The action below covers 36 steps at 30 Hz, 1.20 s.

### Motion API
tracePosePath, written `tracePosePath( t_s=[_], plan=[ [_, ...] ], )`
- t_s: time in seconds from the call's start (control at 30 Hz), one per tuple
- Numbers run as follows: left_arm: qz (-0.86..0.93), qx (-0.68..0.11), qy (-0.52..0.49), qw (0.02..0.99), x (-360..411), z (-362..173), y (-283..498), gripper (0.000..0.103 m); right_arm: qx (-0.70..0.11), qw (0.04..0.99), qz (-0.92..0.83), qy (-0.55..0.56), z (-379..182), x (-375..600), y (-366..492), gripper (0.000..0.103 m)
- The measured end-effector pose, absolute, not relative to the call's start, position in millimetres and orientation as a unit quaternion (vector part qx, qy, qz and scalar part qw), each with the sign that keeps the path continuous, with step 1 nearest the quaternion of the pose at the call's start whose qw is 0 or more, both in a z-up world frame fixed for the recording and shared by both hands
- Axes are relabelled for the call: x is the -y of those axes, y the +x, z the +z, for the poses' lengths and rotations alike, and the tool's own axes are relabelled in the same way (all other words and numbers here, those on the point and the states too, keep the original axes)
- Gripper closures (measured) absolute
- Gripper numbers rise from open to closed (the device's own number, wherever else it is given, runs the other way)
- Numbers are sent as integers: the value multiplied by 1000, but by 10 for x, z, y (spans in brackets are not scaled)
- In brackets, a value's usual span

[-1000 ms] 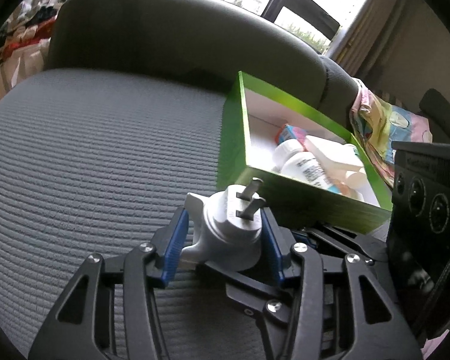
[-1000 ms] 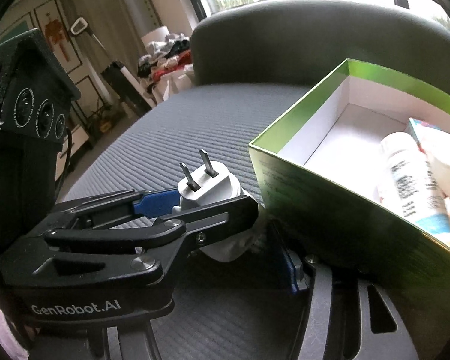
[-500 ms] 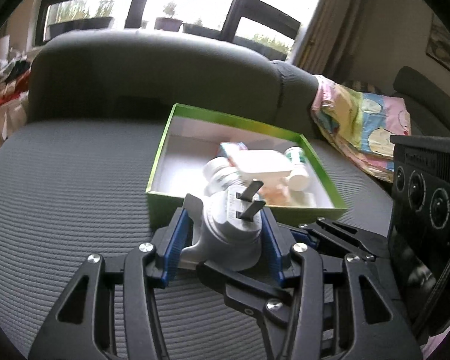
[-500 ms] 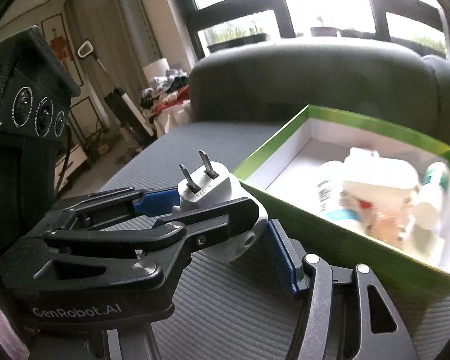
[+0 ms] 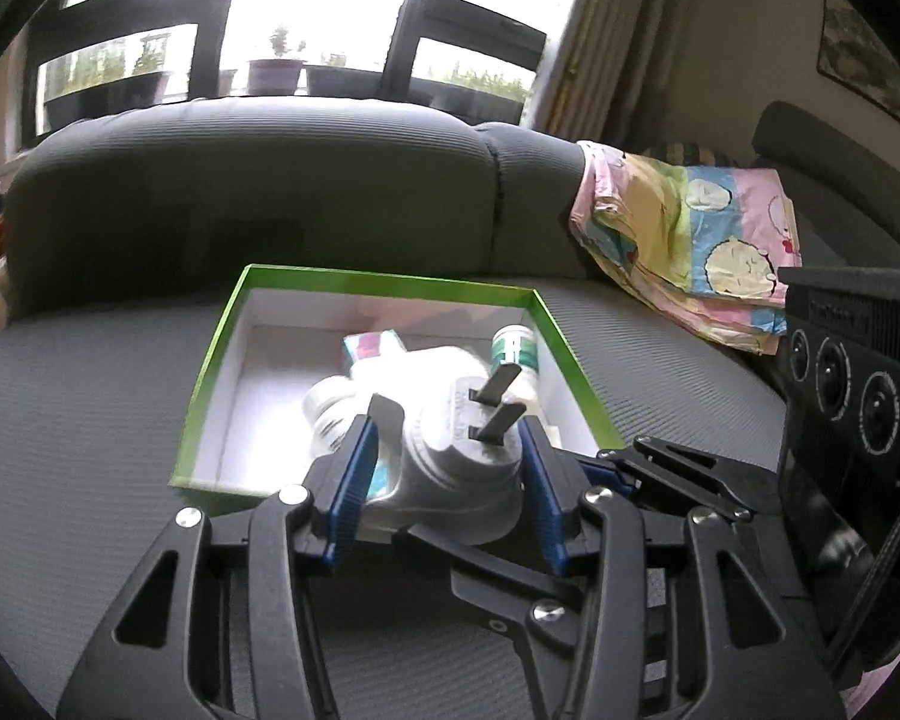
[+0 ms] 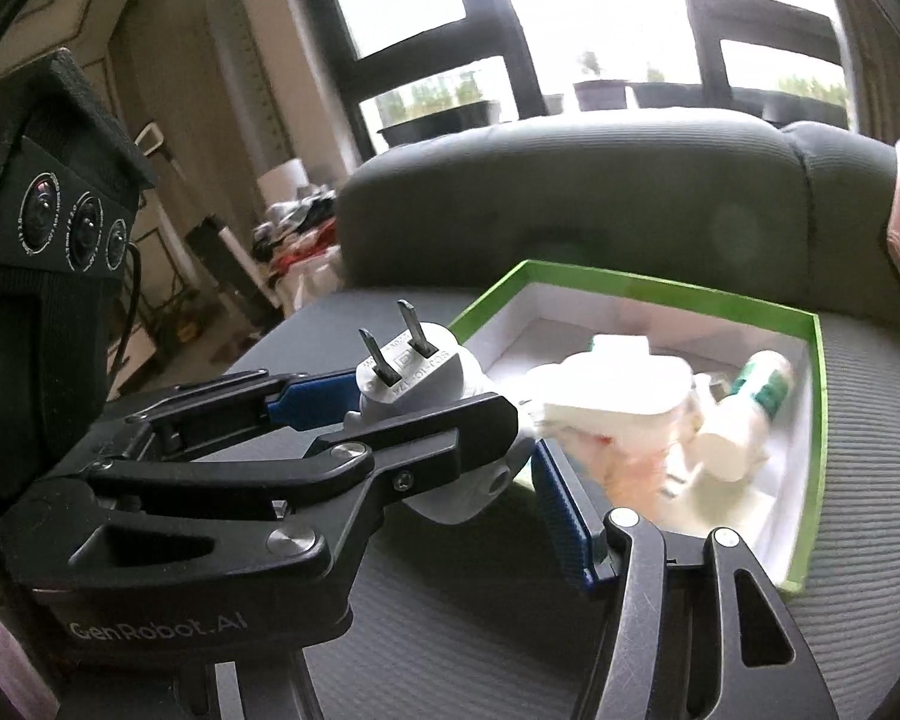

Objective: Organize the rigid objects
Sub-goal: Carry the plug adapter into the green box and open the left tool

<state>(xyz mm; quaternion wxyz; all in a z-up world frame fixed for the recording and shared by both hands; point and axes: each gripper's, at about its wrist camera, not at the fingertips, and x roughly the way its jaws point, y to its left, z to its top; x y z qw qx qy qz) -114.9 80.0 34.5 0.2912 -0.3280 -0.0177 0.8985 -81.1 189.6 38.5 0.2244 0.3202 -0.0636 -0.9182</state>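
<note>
My left gripper (image 5: 444, 450) is shut on a white two-prong plug adapter (image 5: 462, 450), held in the air before the near wall of a green box (image 5: 390, 283) with a white inside. The box holds a white bottle with a green label (image 5: 513, 348), a small colourful carton (image 5: 369, 345) and other white items. In the right wrist view the adapter (image 6: 417, 381) sits between the left gripper's blue pads. Only one blue-padded finger (image 6: 561, 522) of my right gripper shows there, beside the adapter and before the box (image 6: 813, 420); its jaw state is unclear.
The box rests on a grey ribbed sofa seat (image 5: 78, 420) with a grey backrest (image 5: 258, 180). A colourful patterned cloth (image 5: 690, 246) lies on the seat at the right. Windows with plant pots are behind the sofa.
Both grippers have risen and pulled back from the box, with the adapter still held by the left gripper. The whole box and its contents now show from above.
</note>
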Motion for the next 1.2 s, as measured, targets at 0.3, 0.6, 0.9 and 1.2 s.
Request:
tracePosePath(
  t_s=[0.3, 0.6, 0.9, 1.2],
  plan=[
    [890, 0, -346, 298, -1126, 222, -1502, 57, 94, 210, -916, 329, 260, -2264, -1187, 42],
    [882, 13, -362, 301, -1251, 111, -1687, 57, 122, 192, -912, 340, 69, -2410, -1390, 42],
    [890, 18, -356, 285, -1250, 111, -1807, 55, 143, 190, -915, 325, 6, -2437, -1449, 42],
    [899, 3, -369, 234, -1225, 65, -1923, 6, 146, 177, -914, 335, -71, -2405, -1576, 26]
  ],
)
